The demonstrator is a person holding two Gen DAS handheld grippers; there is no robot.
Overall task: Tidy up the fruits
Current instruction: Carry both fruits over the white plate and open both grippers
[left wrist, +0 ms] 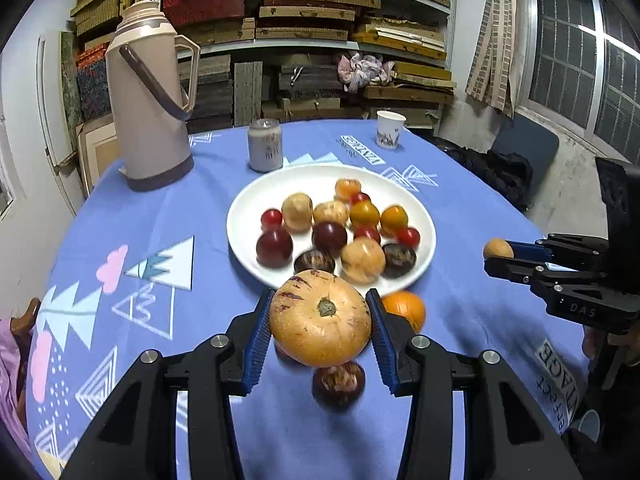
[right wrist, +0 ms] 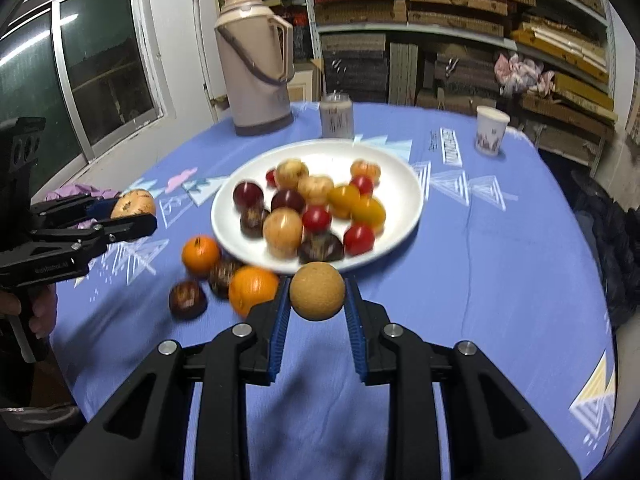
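A white plate holding several small fruits sits mid-table; it also shows in the right wrist view. My left gripper is shut on a large tan fruit with purple streaks, held above the cloth just before the plate's near rim. My right gripper is shut on a small round tan fruit, also near the plate's near edge. An orange and a dark purple fruit lie on the cloth. The right wrist view shows two oranges and two dark fruits beside the plate.
A tall beige thermos stands at the back left, a grey jar behind the plate and a paper cup at the back right. The round table has a blue patterned cloth. Shelves of boxes stand behind.
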